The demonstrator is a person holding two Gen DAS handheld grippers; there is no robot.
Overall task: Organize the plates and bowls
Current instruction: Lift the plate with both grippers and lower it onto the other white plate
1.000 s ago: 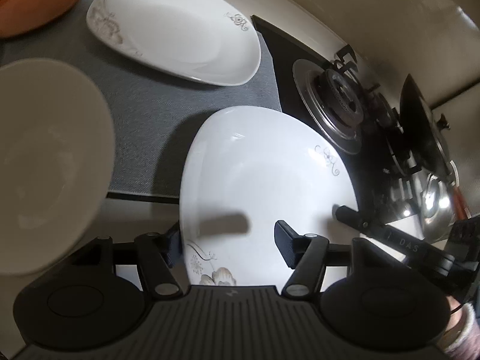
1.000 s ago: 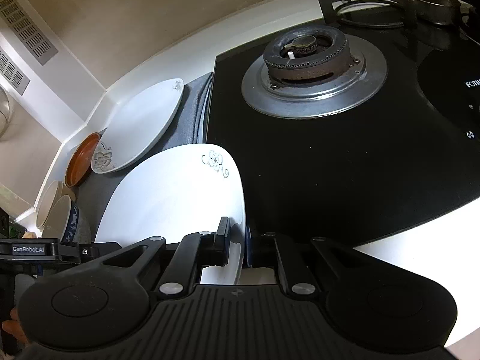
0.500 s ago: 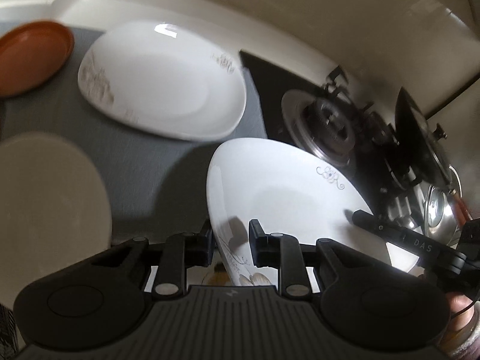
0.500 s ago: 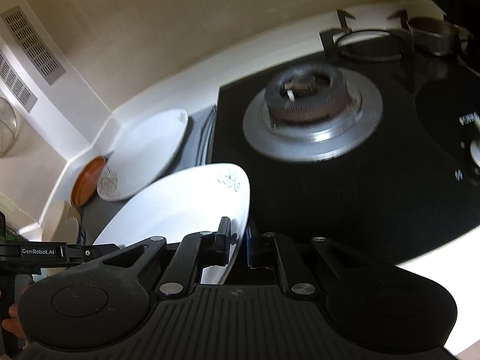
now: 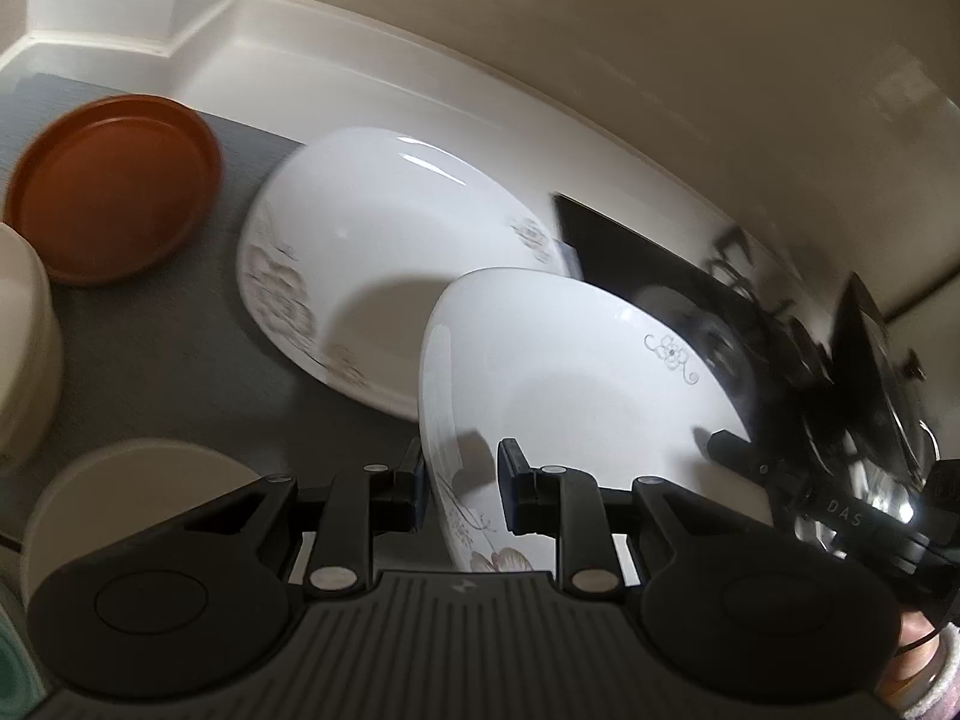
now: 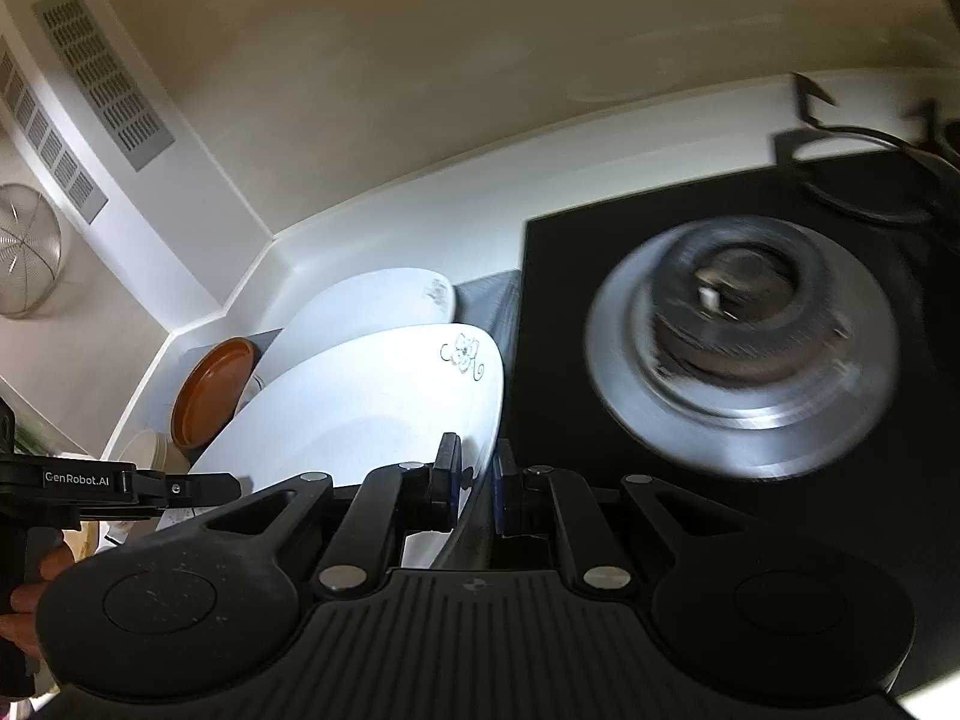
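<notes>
A white square plate with a flower print [image 5: 576, 390] hangs tilted above the counter, held from both sides. My left gripper [image 5: 462, 486] is shut on its near rim by the flower. My right gripper [image 6: 477, 483] is shut on the opposite rim of the same plate [image 6: 372, 408]. A second white flowered plate [image 5: 384, 240] lies on the grey mat [image 5: 162, 354] just behind and left of the held one, which overlaps its edge in the left wrist view. A brown plate [image 5: 114, 186] sits further left, also seen in the right wrist view [image 6: 213, 390].
Cream bowls [image 5: 24, 348] [image 5: 138, 498] stand at the left, near my left gripper. The black hob [image 6: 558, 300] with its burner [image 6: 744, 342] lies right of the mat. A dark pan [image 5: 870, 348] and steel pot [image 5: 888, 480] stand on the far burners. The wall runs close behind.
My left gripper closed on the plate's rim. Both grippers then lifted the plate and carried it away from the hob, towards the second white plate on the mat.
</notes>
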